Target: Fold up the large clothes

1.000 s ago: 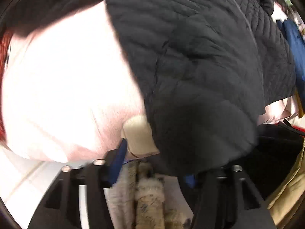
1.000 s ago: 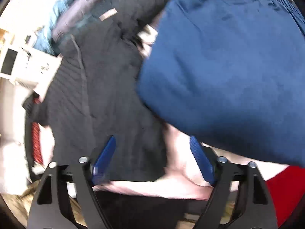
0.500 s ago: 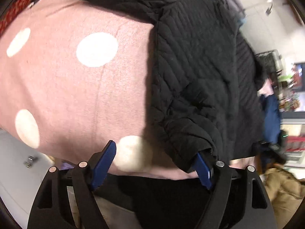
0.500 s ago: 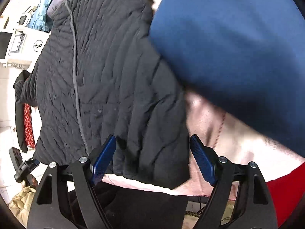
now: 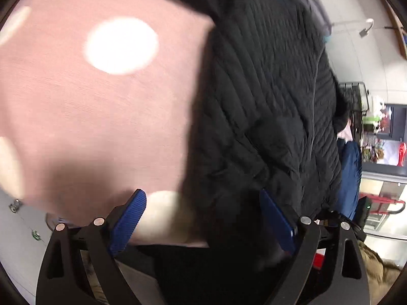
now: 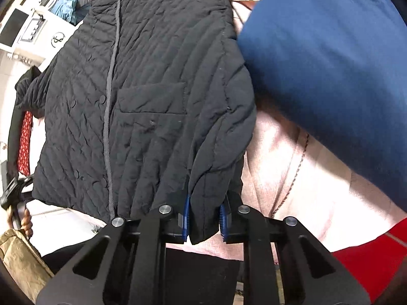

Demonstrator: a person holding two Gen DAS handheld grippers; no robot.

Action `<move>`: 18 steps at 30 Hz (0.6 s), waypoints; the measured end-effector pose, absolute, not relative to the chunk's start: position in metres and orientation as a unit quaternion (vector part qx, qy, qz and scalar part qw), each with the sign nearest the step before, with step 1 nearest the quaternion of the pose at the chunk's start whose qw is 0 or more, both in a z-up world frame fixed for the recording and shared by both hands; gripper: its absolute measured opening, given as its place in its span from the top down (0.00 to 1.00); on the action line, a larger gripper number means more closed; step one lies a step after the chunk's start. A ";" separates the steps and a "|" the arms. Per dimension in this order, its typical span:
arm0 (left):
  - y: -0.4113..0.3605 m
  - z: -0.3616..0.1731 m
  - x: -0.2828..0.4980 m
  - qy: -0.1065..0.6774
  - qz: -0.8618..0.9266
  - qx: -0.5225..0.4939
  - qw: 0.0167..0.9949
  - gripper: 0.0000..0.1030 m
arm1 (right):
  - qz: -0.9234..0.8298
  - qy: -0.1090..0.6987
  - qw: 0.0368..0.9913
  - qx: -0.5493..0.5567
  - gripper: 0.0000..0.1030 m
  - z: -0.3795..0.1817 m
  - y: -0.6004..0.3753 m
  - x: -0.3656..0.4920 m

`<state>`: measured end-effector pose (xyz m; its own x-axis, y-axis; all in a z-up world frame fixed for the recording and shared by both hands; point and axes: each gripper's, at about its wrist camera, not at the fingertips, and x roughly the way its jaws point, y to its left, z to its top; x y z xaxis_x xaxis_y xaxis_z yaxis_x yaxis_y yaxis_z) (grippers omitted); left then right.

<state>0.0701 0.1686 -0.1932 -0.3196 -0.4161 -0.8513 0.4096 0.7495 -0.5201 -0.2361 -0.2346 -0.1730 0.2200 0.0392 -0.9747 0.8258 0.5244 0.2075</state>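
Already the right gripper (image 6: 204, 219) pinches the black quilted jacket (image 6: 152, 101) hem at six o'clock; the left gripper (image 5: 203, 218), fingers spread, likely must close next.

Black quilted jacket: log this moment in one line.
right gripper shut on black quilted jacket hem | left gripper open, at jacket edge

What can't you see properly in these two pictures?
- Left wrist view: the pink spotted cloth is blurred, so its shape is unclear.
- Left wrist view: the black quilted jacket runs off the top edge.
- Right wrist view: the blue garment hides what lies under it.
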 end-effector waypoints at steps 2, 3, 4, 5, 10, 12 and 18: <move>0.149 -0.195 0.058 0.729 -0.361 0.008 0.581 0.17 | -0.287 0.555 0.677 0.390 0.83 -0.171 -0.235 -0.235; 0.140 -0.192 0.054 0.722 -0.369 0.018 0.584 0.19 | -0.286 0.554 0.678 0.390 0.83 -0.171 -0.235 -0.235; 0.132 -0.190 0.049 0.714 -0.374 0.030 0.591 0.28 | -0.286 0.551 0.679 0.391 0.84 -0.169 -0.234 -0.236; 0.126 -0.190 0.047 0.716 -0.376 0.036 0.588 0.41 | -0.285 0.546 0.681 0.395 0.84 -0.167 -0.234 -0.238; 0.124 -0.181 0.044 0.702 -0.400 0.083 0.584 0.88 | -0.284 0.530 0.685 0.411 0.90 -0.152 -0.228 -0.252; 0.130 -0.170 0.040 0.689 -0.409 0.116 0.587 0.92 | -0.284 0.538 0.682 0.406 0.91 -0.148 -0.223 -0.255; 0.161 -0.180 0.034 0.708 -0.389 0.160 0.567 0.93 | -0.289 0.557 0.648 0.431 0.92 -0.150 -0.210 -0.280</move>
